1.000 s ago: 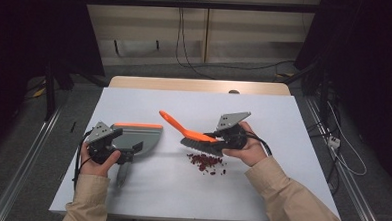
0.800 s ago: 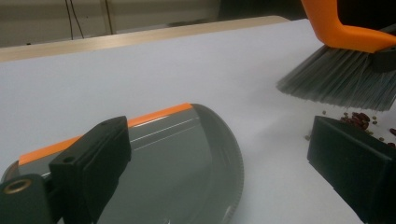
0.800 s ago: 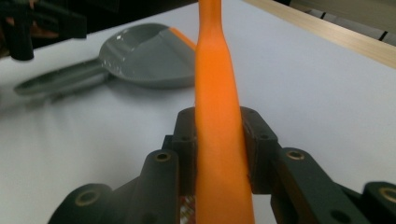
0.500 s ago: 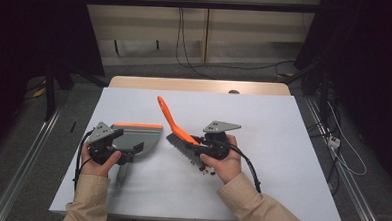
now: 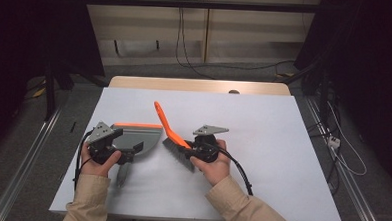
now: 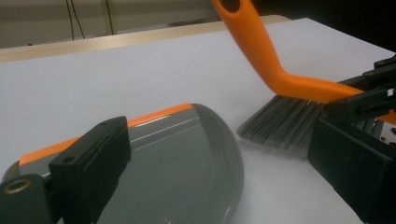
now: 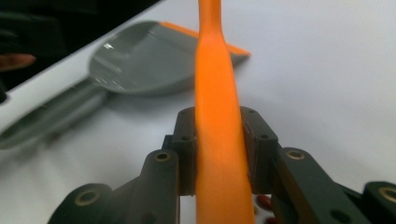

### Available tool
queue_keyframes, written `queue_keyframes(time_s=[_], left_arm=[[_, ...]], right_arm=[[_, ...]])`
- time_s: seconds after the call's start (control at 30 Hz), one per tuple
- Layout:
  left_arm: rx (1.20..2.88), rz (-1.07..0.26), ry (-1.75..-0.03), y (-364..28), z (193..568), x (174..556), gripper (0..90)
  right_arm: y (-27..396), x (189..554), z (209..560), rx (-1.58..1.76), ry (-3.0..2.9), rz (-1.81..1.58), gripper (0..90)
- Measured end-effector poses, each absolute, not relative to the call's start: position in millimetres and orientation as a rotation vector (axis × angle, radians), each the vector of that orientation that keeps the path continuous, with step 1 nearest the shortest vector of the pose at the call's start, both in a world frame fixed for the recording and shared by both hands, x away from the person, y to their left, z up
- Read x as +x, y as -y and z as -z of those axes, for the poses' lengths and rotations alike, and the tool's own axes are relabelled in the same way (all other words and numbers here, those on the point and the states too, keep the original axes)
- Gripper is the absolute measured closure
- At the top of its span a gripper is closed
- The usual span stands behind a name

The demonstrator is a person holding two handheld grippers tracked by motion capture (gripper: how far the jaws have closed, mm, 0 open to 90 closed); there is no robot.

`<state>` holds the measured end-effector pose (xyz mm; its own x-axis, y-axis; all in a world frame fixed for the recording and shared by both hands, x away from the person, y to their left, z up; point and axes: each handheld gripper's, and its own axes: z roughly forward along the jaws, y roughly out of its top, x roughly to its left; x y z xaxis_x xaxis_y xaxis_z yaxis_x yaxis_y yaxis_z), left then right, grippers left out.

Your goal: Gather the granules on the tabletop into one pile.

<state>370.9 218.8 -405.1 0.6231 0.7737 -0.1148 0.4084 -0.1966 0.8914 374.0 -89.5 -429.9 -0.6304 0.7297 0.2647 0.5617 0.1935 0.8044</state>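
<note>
Your right gripper (image 5: 189, 151), clamped on the brush (image 5: 175, 138), has swept left; the dustpan (image 5: 135, 135), held by your left gripper (image 5: 127, 155), lies just ahead of the bristles.

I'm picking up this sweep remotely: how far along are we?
Done: both tools are gripped, the right gripper clamping the orange brush, the left gripper at the grey dustpan. In hand: the bristles are nearing the pan's edge. Left: red crumbs lie on the table under the brush; none shows in the pan.
</note>
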Motion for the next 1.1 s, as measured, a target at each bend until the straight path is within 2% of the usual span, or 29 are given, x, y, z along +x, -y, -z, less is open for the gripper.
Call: queue_keyframes(time_s=[0.57, 0.93, 1.1], left_arm=[[1.835, -0.455, -0.942, -216.2, 404.9, 370.2, 6.0], [1.833, -0.455, -0.938, -215.7, 404.8, 370.3, 5.9], [1.836, -0.458, -0.943, -216.6, 404.7, 370.7, 5.9]], right_arm=[[130.7, 368.6, 432.0, 1.452, -2.192, -1.385, 70.8], [136.4, 369.4, 430.4, 1.471, -2.201, -1.455, 70.9], [137.8, 374.8, 419.5, 1.447, -2.195, -1.514, 71.0]])
